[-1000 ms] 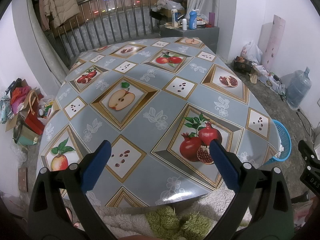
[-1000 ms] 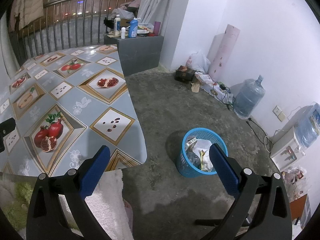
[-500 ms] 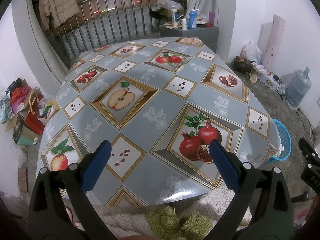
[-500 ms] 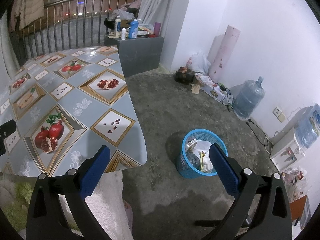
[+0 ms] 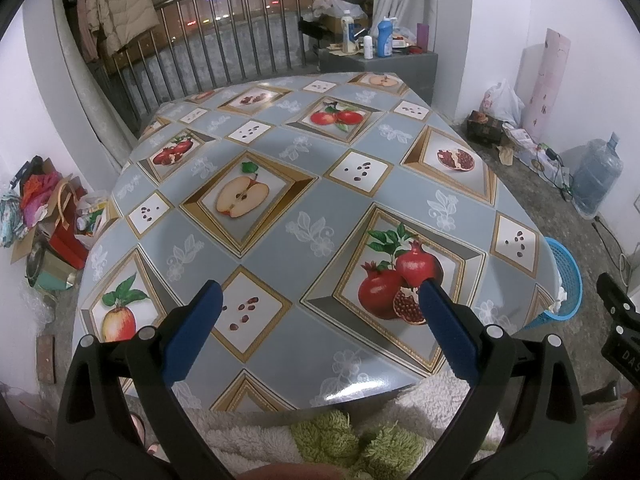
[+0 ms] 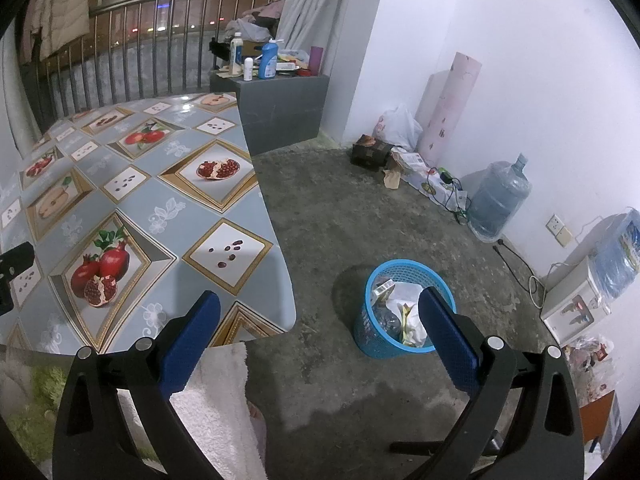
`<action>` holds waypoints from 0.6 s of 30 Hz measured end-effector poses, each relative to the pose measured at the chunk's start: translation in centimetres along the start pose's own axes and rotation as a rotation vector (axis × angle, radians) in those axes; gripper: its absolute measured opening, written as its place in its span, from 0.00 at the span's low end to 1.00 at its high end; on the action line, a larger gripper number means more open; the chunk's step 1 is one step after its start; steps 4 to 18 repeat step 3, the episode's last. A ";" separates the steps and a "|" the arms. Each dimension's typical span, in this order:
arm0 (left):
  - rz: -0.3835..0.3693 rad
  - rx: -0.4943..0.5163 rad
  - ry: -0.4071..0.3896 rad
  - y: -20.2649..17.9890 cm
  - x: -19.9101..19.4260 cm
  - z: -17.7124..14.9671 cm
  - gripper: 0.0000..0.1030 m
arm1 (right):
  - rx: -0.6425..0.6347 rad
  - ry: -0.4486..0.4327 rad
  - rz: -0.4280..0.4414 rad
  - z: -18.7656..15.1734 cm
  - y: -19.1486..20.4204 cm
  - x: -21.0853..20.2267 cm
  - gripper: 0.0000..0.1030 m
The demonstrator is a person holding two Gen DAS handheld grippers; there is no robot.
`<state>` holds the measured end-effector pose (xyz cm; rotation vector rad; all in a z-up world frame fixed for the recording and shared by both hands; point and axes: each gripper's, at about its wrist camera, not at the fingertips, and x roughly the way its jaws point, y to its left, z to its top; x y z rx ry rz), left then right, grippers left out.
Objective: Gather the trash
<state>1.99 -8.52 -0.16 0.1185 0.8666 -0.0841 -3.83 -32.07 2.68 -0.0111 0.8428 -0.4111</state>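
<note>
A: Two grippers, both with jaws spread wide and nothing between them. The left gripper (image 5: 318, 300) hangs over the near edge of the table (image 5: 280, 184), whose grey cloth is printed with apples and pomegranates.

B: And on the floor to the left of it?

A: A heap of bags and boxes (image 5: 48, 216) against the wall. A fluffy white-and-green garment (image 5: 344, 436) shows just under the gripper, at the table's near rim.

B: Where is the trash?

A: In the blue basket (image 6: 376, 340) on the concrete floor, just off the table's right corner. White paper and wrappers (image 6: 404, 308) lie inside it. The right gripper (image 6: 318, 300) is held above the floor, its right finger (image 6: 448, 344) overlapping the basket's rim in the right wrist view; whether it touches, I cannot tell.

B: Further right?

A: A water jug (image 6: 500, 204) near the wall, then a white appliance (image 6: 576, 304) in the corner.
</note>
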 end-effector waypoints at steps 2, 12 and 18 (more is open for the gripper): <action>0.000 0.001 0.001 0.0 0.0 0.0 0.92 | -0.001 0.000 -0.001 -0.1 0.0 0.0 0.94; 0.001 0.000 0.000 0.0 0.0 0.0 0.91 | -0.001 0.000 -0.001 -0.1 0.0 0.0 0.94; 0.001 0.000 0.000 0.0 0.0 0.0 0.91 | -0.001 0.000 -0.001 -0.1 0.0 0.0 0.94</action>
